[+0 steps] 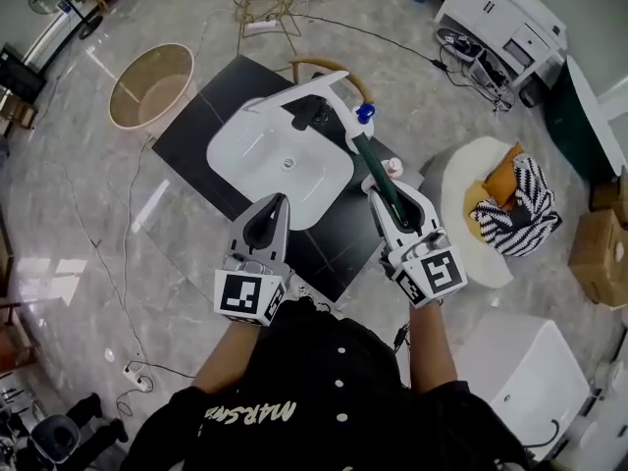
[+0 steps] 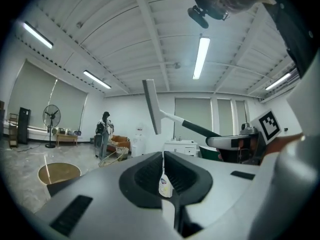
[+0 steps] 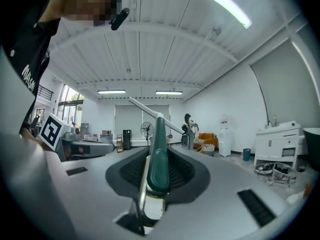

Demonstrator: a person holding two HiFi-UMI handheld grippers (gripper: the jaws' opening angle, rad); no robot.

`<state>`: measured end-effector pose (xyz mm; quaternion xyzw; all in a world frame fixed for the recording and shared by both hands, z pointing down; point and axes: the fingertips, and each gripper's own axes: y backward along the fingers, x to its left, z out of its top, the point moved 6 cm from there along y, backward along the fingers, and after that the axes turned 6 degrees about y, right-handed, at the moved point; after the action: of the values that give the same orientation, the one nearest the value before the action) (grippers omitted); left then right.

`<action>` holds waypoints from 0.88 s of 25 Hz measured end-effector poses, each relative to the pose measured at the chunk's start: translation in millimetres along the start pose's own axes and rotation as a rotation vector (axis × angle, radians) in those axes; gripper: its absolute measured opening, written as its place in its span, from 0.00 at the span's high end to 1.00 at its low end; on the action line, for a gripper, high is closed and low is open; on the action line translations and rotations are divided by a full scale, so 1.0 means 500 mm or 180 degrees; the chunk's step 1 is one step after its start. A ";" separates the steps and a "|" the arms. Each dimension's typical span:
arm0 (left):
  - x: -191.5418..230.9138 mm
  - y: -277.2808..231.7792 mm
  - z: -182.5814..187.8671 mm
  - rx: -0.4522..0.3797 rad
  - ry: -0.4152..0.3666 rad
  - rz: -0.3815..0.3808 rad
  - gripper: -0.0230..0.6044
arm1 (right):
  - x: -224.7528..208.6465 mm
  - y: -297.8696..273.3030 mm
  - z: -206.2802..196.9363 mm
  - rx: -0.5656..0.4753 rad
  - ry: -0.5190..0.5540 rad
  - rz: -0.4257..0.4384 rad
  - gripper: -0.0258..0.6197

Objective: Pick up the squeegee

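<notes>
We enter this as a large open test hall fitted out as a mock bathroom:
- glossy marble-look floor (image 1: 78, 194), loose cables (image 1: 392, 37) trailing across it
- white washbasin (image 1: 280, 160) on a black tabletop (image 1: 196, 130), centre
- beige tub (image 1: 152, 86), upper left
- white cabinet (image 1: 500, 13), upper right
- cardboard boxes (image 1: 599, 253), right edge
- ceiling strip lights (image 2: 201, 57)
- pedestal fan (image 2: 51, 119)

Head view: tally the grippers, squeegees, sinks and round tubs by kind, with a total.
grippers: 2 (left gripper, right gripper)
squeegee: 1
sink: 1
tub: 1
total: 5
</notes>
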<state>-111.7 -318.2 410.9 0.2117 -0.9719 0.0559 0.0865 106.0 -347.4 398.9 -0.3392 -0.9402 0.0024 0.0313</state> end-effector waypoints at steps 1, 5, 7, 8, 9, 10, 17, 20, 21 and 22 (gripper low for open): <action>-0.004 -0.003 0.011 -0.0032 -0.0009 -0.0005 0.93 | -0.002 0.007 0.014 -0.0052 0.0006 -0.0038 0.83; -0.019 -0.012 0.044 -0.0157 -0.0066 -0.0065 0.93 | -0.007 0.035 0.051 -0.0217 0.0044 -0.0152 0.83; -0.025 -0.015 0.054 -0.0200 -0.0086 -0.0102 0.93 | -0.007 0.052 0.065 -0.0305 0.0027 -0.0204 0.83; -0.028 -0.016 0.059 -0.0220 -0.0098 -0.0120 0.93 | -0.008 0.061 0.072 -0.0366 0.0004 -0.0232 0.83; -0.031 -0.017 0.063 -0.0238 -0.0106 -0.0136 0.93 | -0.009 0.071 0.079 -0.0443 -0.0034 -0.0259 0.83; -0.033 -0.018 0.067 -0.0252 -0.0111 -0.0147 0.93 | -0.010 0.082 0.088 -0.0534 -0.0083 -0.0286 0.83; -0.043 -0.026 0.099 -0.0349 -0.0156 -0.0176 0.93 | -0.032 0.138 0.130 -0.1063 -0.0235 -0.0509 0.83; -0.045 -0.023 0.108 -0.0385 -0.0168 -0.0190 0.93 | -0.040 0.150 0.140 -0.1178 -0.0239 -0.0533 0.83; -0.044 -0.023 0.109 -0.0390 -0.0172 -0.0193 0.93 | -0.042 0.152 0.142 -0.1191 -0.0231 -0.0534 0.83; -0.043 -0.022 0.110 -0.0397 -0.0177 -0.0194 0.93 | -0.043 0.153 0.143 -0.1190 -0.0222 -0.0535 0.83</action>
<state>-95.8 -327.6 353.8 0.2368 -0.9686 -0.0133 0.0742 166.9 -301.2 324.5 -0.2592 -0.9498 -0.1630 -0.0647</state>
